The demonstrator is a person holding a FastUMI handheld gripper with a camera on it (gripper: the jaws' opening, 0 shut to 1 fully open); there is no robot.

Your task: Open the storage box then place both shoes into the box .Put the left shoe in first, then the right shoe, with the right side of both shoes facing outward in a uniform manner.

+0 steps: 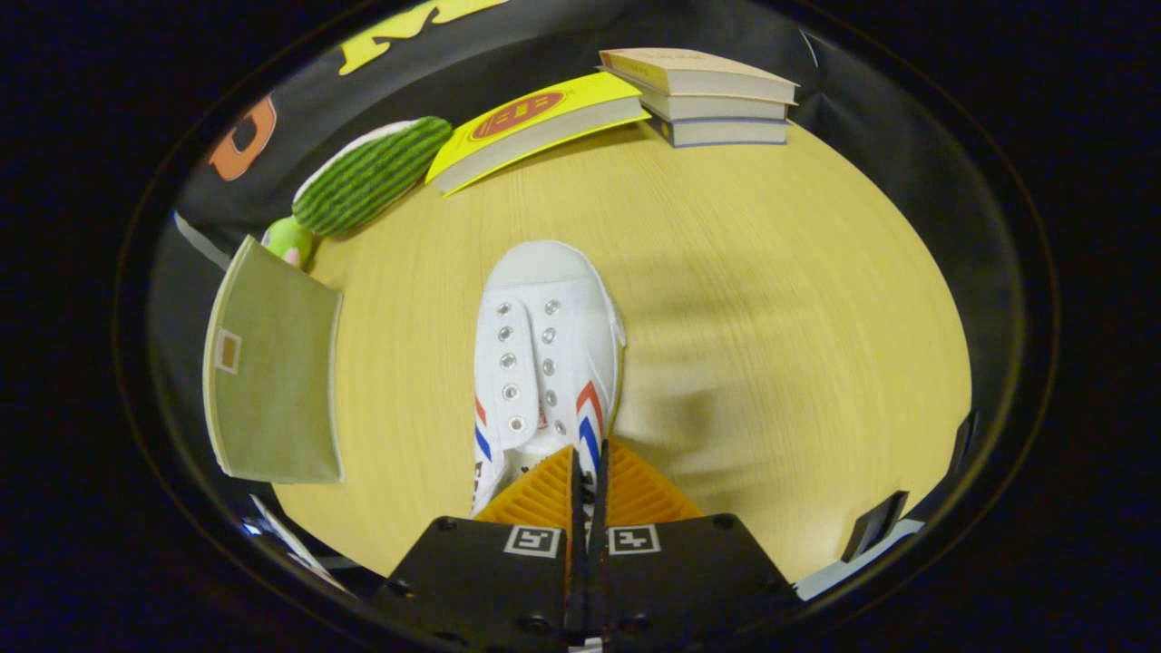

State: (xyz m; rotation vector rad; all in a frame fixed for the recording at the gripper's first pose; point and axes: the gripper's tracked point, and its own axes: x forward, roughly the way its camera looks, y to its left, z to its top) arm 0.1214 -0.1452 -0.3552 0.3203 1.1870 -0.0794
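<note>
The gripper (588,458) was nearly closed, its two fingers drawn together with only a thin slit between them, pinching the rear collar of a white shoe (544,363). Both fingers appeared to press on the shoe's heel edge, though the exact contact was partly hidden by the fingers themselves. The shoe ran straight ahead from the fingers, its long axis in line with them, the rounded toe pointing away toward the far side of the wooden table (771,317) and the heel at the fingertips. Its top faced the camera: two rows of metal eyelets (no laces threaded) and red and blue stripes on both flanks near the heel.

To the left of the shoe, near the table's edge, stood an olive-green storage box (272,381) with a small label patch on its face; whether it was open and what it held could not be told from this angle. Beyond the box lay a green striped plush toy (372,177). Further on, a yellow book (535,122) lay flat, and beside it a stack of three books (717,100) rested at the table's far edge.
</note>
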